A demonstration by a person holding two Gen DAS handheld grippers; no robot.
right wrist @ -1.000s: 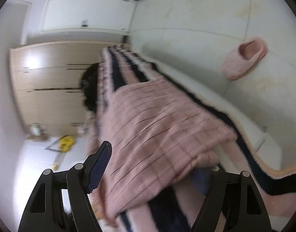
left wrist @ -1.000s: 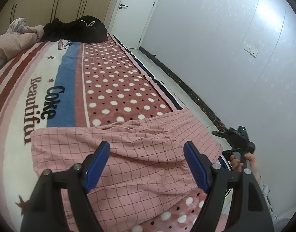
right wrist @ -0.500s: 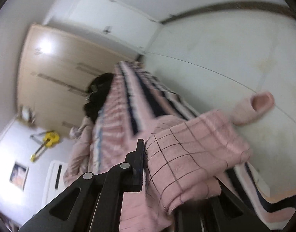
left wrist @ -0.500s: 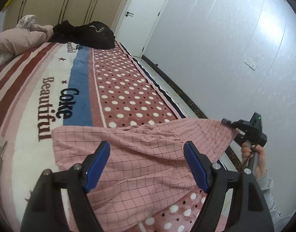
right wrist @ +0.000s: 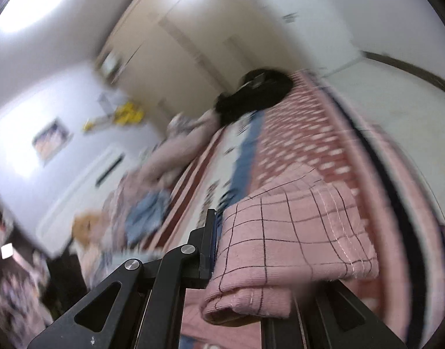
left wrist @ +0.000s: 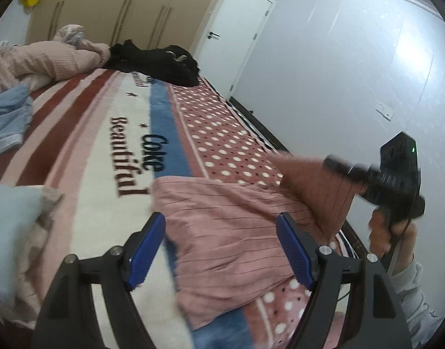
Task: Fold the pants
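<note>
meanwhile the right gripper [right wrist: 222, 250] clamps the pink pants [left wrist: 237, 226], beneath the wide, empty left gripper [left wrist: 221, 244].

black clothes [left wrist: 161, 61] & blue cloth [left wrist: 7, 122] on bedspread [left wrist: 85, 151]; white door [left wrist: 234, 37].

Bed [left wrist: 260, 133], dark-edged, covered by a printed blanket [left wrist: 106, 157]: dark red and pink stripes, cream band lettered "Beautiful", blue band lettered "Coke", red field with white dots.

Lying on the blanket:
- pink checked pants [left wrist: 228, 232], near end, one corner lifted off the bed edge;
- black garment [left wrist: 161, 61], far end;
- pink ribbed bedding [left wrist: 44, 58], bunched, far left;
- light blue cloth [left wrist: 7, 119], left edge;
- pale blue item [left wrist: 10, 226], near left, blurred.
</note>
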